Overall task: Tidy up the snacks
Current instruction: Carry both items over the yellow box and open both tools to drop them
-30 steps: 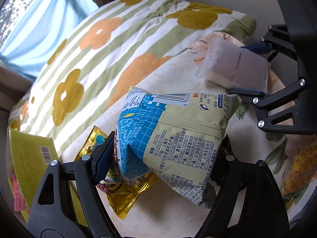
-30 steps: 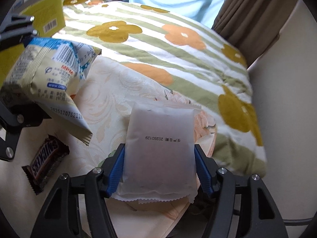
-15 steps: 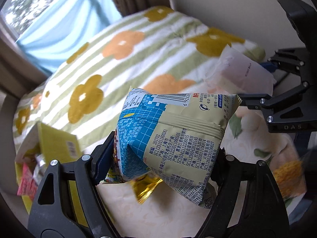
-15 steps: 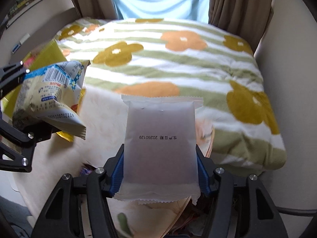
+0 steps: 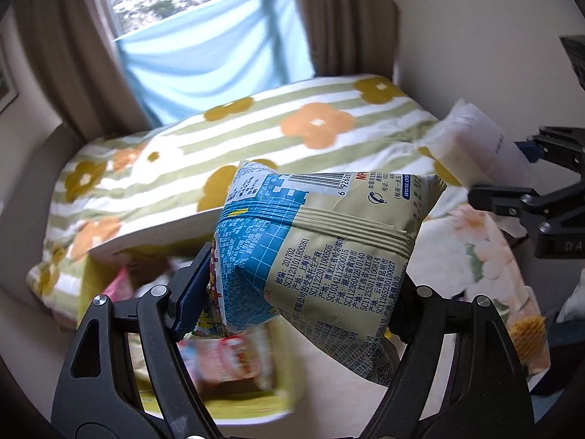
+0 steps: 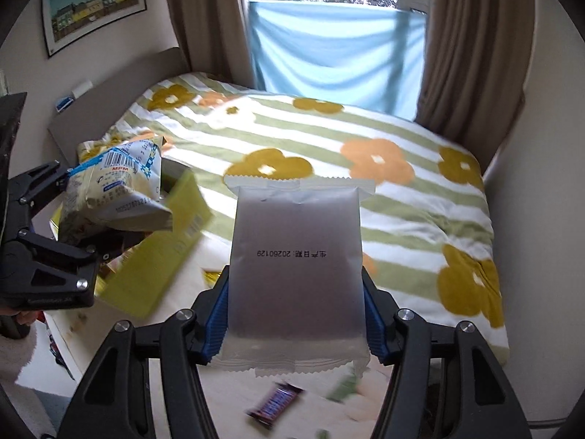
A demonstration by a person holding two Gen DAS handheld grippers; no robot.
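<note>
My left gripper (image 5: pixel 298 292) is shut on a puffed pale-green and blue snack bag (image 5: pixel 329 256), held in the air above an open yellow box (image 5: pixel 237 406). The box has several packets inside. In the right wrist view the same snack bag (image 6: pixel 117 190) and left gripper (image 6: pixel 76 208) hang at the left over the yellow box (image 6: pixel 157 256). My right gripper (image 6: pixel 294 314) is shut on a flat white packet (image 6: pixel 296 256) with a printed date, held upright above the table. That white packet (image 5: pixel 471 142) and the right gripper (image 5: pixel 508 172) show at the far right of the left wrist view.
A dark chocolate bar (image 6: pixel 274 406) lies on the pale floral table top (image 6: pixel 219 384) below the white packet. Behind is a bed with a striped flower blanket (image 6: pixel 329 146), then a window with curtains (image 6: pixel 471 55). A wall stands close on the right.
Both grippers have risen with their packets still held. The window and curtains have come into view. The yellow box now lies under the left gripper, and the table has dropped lower in both views.
</note>
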